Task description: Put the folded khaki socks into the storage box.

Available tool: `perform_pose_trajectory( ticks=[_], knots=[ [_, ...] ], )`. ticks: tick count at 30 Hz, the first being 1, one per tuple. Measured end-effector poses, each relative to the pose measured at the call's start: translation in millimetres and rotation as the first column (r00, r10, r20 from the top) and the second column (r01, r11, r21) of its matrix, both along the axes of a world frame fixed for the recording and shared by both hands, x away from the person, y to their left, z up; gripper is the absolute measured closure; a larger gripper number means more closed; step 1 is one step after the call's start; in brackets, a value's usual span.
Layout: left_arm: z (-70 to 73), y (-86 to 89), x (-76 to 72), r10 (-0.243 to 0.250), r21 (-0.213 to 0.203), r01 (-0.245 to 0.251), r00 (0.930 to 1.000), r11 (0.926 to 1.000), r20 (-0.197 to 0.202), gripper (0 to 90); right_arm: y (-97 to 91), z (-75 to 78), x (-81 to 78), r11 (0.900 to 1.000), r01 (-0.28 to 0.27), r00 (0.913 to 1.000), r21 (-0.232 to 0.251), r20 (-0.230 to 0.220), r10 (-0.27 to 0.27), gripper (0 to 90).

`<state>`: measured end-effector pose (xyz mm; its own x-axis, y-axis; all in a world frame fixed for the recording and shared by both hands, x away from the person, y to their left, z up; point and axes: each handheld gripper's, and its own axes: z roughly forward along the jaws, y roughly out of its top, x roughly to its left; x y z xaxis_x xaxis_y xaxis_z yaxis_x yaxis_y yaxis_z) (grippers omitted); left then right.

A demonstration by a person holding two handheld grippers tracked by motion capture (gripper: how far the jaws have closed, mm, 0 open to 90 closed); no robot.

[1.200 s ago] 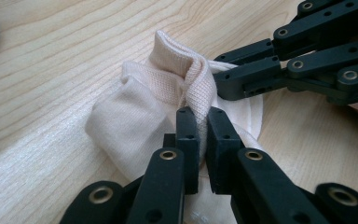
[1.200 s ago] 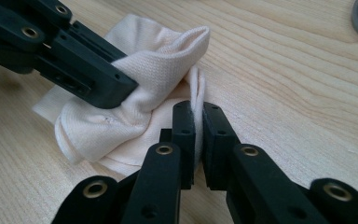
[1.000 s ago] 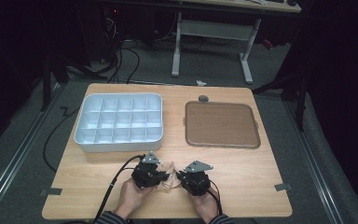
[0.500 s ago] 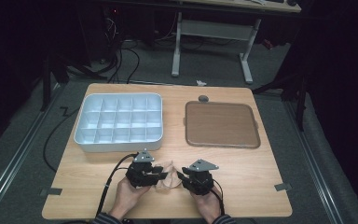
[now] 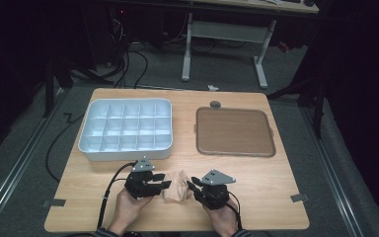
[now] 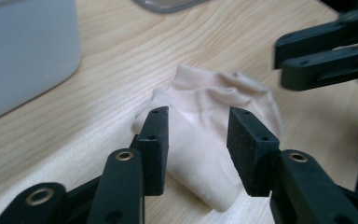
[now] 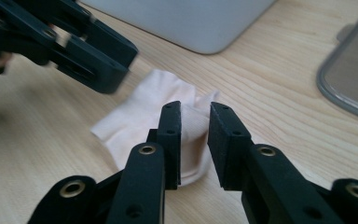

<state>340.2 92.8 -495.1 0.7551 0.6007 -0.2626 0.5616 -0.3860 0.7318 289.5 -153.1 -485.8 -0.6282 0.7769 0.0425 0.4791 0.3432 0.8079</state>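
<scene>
High view: small beige fabric sock is seen lying on the wooden table between both grippers. Left gripper jaws, just opened further, stand apart over it, nothing gripped. Right gripper jaws, just narrowed, stay parted, pads off it.

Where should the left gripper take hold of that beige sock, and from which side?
Probably the ribbed cuff end of the sock: it is the firm, raised edge, while the rest lies flat and crumpled on the table. Bring the left gripper in from its own side, low along the wood, jaws astride the cuff. Its jaws have just been opening and stand apart over the sock, not pressing it.
</scene>
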Motion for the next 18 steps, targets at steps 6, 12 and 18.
perform_pose_trajectory(
  ticks=[6,12,18],
  knots=[
    [-10.1,-2.6,-1.2,0.022,0.036,-0.021,0.9995,0.9991,-0.024,54.2,13.1,3.2,-5.5,0.9982,-0.057,0.9983,-0.017,0.006,0.057,78.5],
    [-12.9,-5.2,-2.8,0.026,0.073,-0.025,0.9994,0.9970,-0.021,50.6,24.7,-10.2,0.5,0.9959,-0.078,0.9967,-0.046,-0.029,0.076,79.5],
    [-16.6,-8.5,-2.0,0.054,0.109,-0.051,0.9982,0.9927,-0.027,51.1,21.1,-27.5,8.9,0.9961,-0.048,0.9969,-0.074,-0.065,0.043,79.8]
  ],
)
